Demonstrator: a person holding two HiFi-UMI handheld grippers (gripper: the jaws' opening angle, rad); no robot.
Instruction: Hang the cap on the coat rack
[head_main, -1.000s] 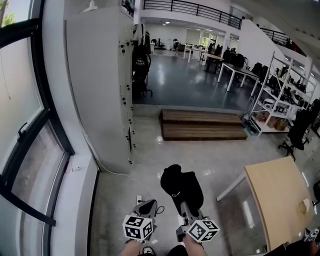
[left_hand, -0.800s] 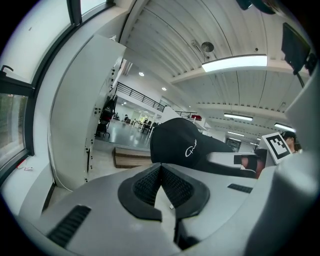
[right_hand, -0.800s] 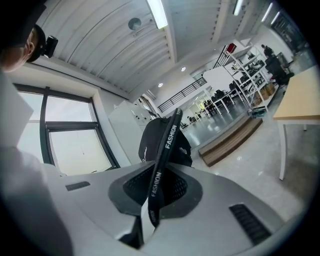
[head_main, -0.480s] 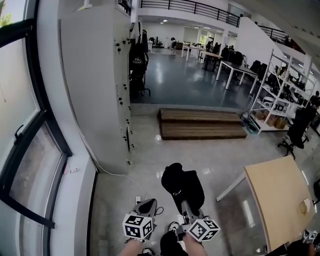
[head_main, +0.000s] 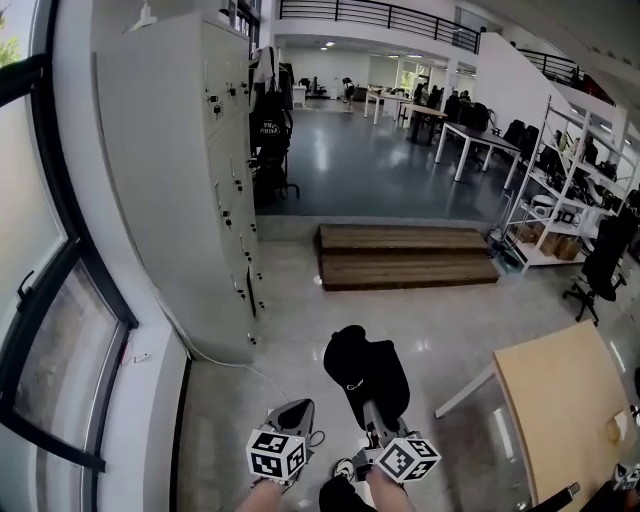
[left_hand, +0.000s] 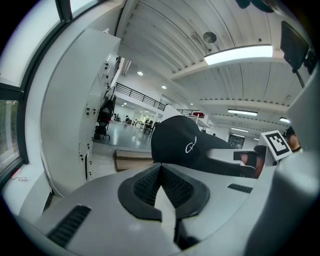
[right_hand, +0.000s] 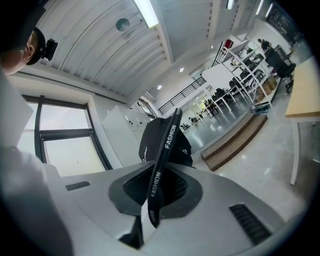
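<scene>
A black cap (head_main: 365, 372) with a small white logo hangs in front of me, and my right gripper (head_main: 373, 417) is shut on its brim. In the right gripper view the brim's edge, printed "FASHION", runs up between the pads (right_hand: 172, 187) to the cap's crown (right_hand: 165, 142). My left gripper (head_main: 298, 415) is beside it on the left, shut and empty; its pads (left_hand: 145, 185) meet in a V, with the cap (left_hand: 182, 145) just beyond. The coat rack (head_main: 268, 120), hung with dark clothes, stands far ahead past the lockers.
Tall white lockers (head_main: 190, 170) line the left beside a window (head_main: 40, 300). A low wooden step (head_main: 405, 255) crosses the floor ahead. At the right are a wooden table (head_main: 560, 400), metal shelving (head_main: 570, 190) and an office chair (head_main: 600, 260).
The view has shifted forward and slightly right: the lockers loom larger at the left. Both grippers keep their pose, the cap still in the right one.
</scene>
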